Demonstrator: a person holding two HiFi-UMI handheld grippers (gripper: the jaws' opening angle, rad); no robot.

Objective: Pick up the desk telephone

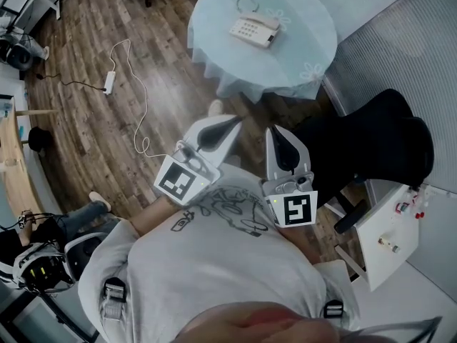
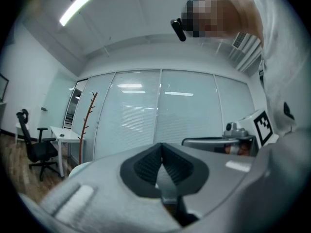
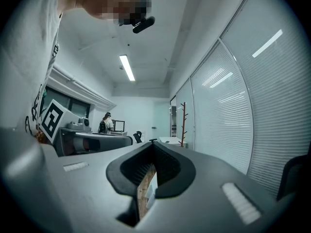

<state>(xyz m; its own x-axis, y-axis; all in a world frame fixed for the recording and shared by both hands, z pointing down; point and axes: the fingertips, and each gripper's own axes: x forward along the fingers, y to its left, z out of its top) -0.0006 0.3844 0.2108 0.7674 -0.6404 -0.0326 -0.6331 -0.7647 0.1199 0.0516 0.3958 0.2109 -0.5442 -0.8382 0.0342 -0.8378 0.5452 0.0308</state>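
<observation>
A white desk telephone (image 1: pixel 255 28) with a coiled cord lies on a round table (image 1: pixel 307 45) under a pale cloth, at the top of the head view. My left gripper (image 1: pixel 237 123) and right gripper (image 1: pixel 273 131) are held side by side close to my chest, well short of the table. Both are shut with nothing between the jaws. In the left gripper view the left gripper (image 2: pixel 161 145) points level at a frosted glass wall. In the right gripper view the right gripper (image 3: pixel 154 143) points along the same wall. The telephone shows in neither gripper view.
A black office chair (image 1: pixel 375 145) stands to the right between me and the table. A white side desk (image 1: pixel 389 224) is at the right edge. A power strip and white cable (image 1: pixel 109 82) lie on the wood floor at left. A coat stand (image 2: pixel 86 125) stands by the glass.
</observation>
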